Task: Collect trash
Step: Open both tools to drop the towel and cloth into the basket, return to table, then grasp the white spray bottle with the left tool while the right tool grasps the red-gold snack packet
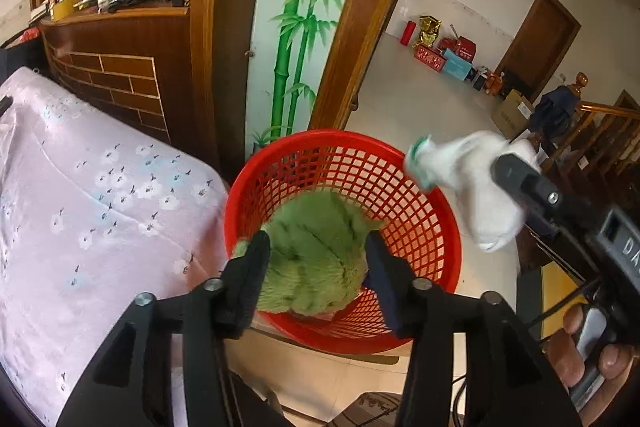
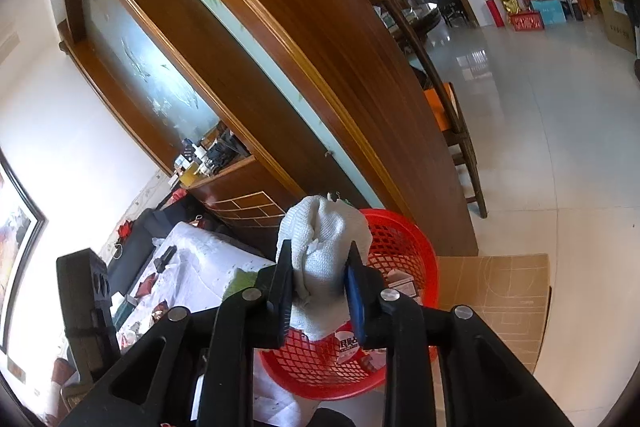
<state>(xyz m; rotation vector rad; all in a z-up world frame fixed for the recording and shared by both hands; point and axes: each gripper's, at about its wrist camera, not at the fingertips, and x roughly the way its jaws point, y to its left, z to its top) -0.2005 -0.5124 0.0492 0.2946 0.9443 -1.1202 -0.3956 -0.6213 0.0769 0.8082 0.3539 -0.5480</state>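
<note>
Far left: a pink bed cover with little flowers on it. Behind it, a brown wood cabinet with bottles and bags on top. No words to read there.

Next, a painted green bamboo on the wall panel.

Low in the middle, the left gripper, pointing down at the red basket. Between its two black fingers, a green fluffy cloth, touching both pads, pinched, right over the mouth of the basket. Claw closed on that cloth.

More to the right, a white cloth, a bit blurry, up in the air beside the basket rim. Pinched at the tip of the right gripper. From that gripper's own camera: white knitted cloth squeezed between the two pads, sticking up above them, with the basket just behind and below. Claw closed on the white cloth.

On the right gripper's grey body, the letters "DA"; the rest cut off. Below it, a hand around the handle.

Inside the basket, a round label with writing, too small to read. Right of the basket, flat brown cardboard on the shiny floor. Far back, red and blue boxes by the wall, print too small to read.
</note>
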